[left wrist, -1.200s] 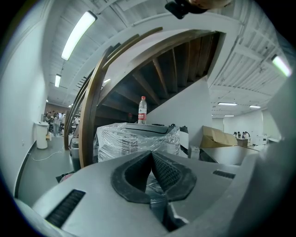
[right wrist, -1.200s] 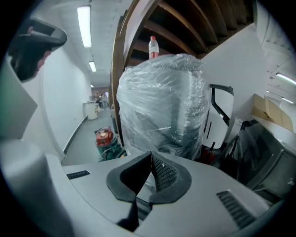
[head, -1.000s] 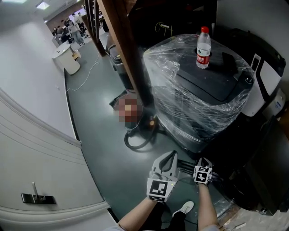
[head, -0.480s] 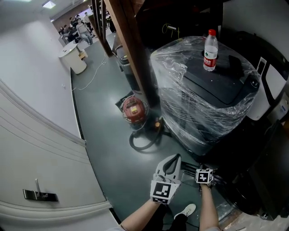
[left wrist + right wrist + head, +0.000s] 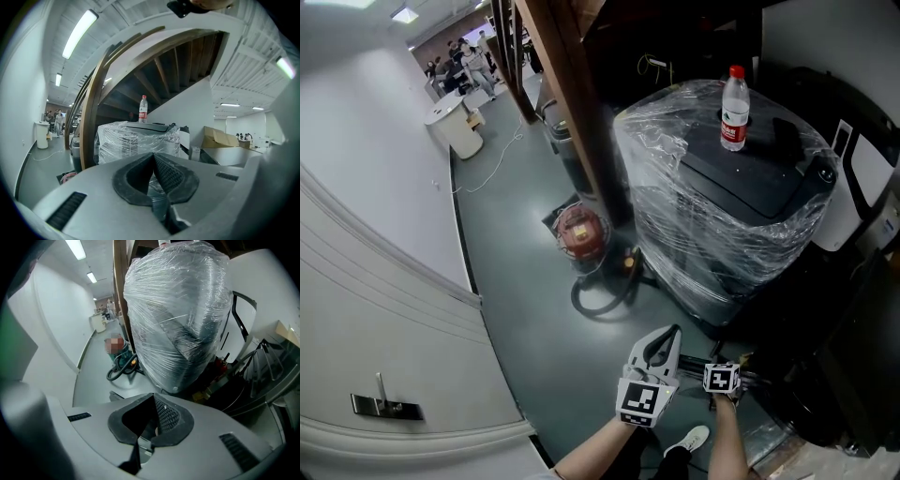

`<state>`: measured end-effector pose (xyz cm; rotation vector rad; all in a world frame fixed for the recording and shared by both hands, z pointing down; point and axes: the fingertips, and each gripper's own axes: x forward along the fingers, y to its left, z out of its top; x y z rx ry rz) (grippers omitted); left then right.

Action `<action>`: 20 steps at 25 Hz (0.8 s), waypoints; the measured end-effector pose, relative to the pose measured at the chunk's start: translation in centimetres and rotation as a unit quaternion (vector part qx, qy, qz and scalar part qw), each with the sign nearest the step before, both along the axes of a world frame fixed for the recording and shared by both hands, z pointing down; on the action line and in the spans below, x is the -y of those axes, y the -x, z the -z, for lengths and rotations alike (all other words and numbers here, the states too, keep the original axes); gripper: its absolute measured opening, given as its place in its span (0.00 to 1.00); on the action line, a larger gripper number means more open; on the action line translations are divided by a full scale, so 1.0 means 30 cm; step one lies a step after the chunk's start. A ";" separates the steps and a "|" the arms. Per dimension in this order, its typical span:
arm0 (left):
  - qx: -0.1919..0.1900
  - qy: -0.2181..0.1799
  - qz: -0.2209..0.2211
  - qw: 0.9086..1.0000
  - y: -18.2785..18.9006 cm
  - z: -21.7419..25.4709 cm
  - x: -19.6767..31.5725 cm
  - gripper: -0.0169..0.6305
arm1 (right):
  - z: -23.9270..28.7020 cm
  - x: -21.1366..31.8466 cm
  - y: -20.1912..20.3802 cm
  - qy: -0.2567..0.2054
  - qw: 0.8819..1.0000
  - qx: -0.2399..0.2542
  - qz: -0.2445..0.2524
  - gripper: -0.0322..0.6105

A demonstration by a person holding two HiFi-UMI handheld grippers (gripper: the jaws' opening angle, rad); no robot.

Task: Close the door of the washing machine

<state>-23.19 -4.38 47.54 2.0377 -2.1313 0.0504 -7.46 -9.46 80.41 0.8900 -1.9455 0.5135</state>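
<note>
The washing machine [image 5: 722,202] stands ahead, wrapped in clear plastic film, its dark top lid [image 5: 750,173] lying flat under the wrap. A water bottle [image 5: 732,105] with a red cap stands on top. The machine also fills the right gripper view [image 5: 180,310] and sits mid-distance in the left gripper view [image 5: 136,140]. My left gripper [image 5: 672,331] is held low in front of the machine, shut on nothing. Just to its right, my right gripper [image 5: 734,364] is also shut and empty. Neither touches the machine.
A red canister [image 5: 579,230] with a coiled black hose [image 5: 598,292] sits on the green floor left of the machine. A brown stair beam [image 5: 572,103] rises behind. A white curved wall [image 5: 384,281] is at left, a white appliance [image 5: 862,173] at right, cables [image 5: 262,371] beside it.
The head view has drifted, so the machine sits a bit further right in frame. Both grippers sank slightly lower in the picture and stay shut.
</note>
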 end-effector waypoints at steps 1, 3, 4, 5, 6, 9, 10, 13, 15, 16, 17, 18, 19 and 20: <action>0.001 -0.001 -0.002 1.000 -0.007 0.003 0.002 0.03 | 0.000 -0.023 -0.008 0.005 1.000 -0.002 0.003 0.05; 0.001 -0.003 -0.006 1.000 -0.021 0.008 0.008 0.03 | -0.003 -0.069 -0.026 0.016 1.000 -0.003 0.008 0.05; 0.001 -0.004 -0.008 1.000 -0.027 0.009 0.011 0.03 | -0.005 -0.092 -0.035 0.022 1.000 -0.002 0.010 0.05; 0.001 -0.004 -0.009 1.000 -0.034 0.010 0.014 0.03 | -0.005 -0.117 -0.046 0.027 1.000 -0.002 0.012 0.05; 0.001 -0.005 -0.011 1.000 -0.040 0.010 0.016 0.03 | -0.008 -0.142 -0.059 0.032 0.999 -0.003 0.015 0.05; -0.001 -0.006 -0.015 1.000 -0.064 0.009 0.026 0.03 | -0.015 -0.222 -0.104 0.043 0.998 -0.013 0.035 0.05; -0.001 -0.007 -0.017 1.000 -0.073 0.009 0.031 0.03 | -0.014 -0.249 -0.121 0.048 0.998 -0.016 0.041 0.05; 0.000 -0.008 -0.025 1.000 -0.102 0.010 0.041 0.03 | -0.016 -0.337 -0.169 0.068 0.995 -0.020 0.063 0.05; 0.000 -0.008 -0.029 1.000 -0.125 0.009 0.047 0.03 | -0.016 -0.388 -0.202 0.075 0.993 -0.030 0.084 0.05; -0.001 -0.009 -0.031 0.999 -0.137 0.008 0.050 0.03 | -0.016 -0.409 -0.220 0.076 0.992 -0.037 0.092 0.05; -0.001 -0.009 -0.034 0.999 -0.151 0.008 0.054 0.03 | -0.016 -0.425 -0.242 0.077 0.991 -0.044 0.097 0.05; -0.002 -0.010 -0.037 0.999 -0.166 0.008 0.059 0.03 | -0.015 -0.439 -0.266 0.075 0.991 -0.051 0.098 0.05; -0.002 -0.010 -0.040 0.999 -0.181 0.009 0.064 0.03 | -0.013 -0.449 -0.292 0.073 0.991 -0.057 0.096 0.05; -0.002 -0.010 -0.044 0.999 -0.197 0.010 0.069 0.03 | -0.012 -0.458 -0.316 0.071 0.991 -0.062 0.093 0.05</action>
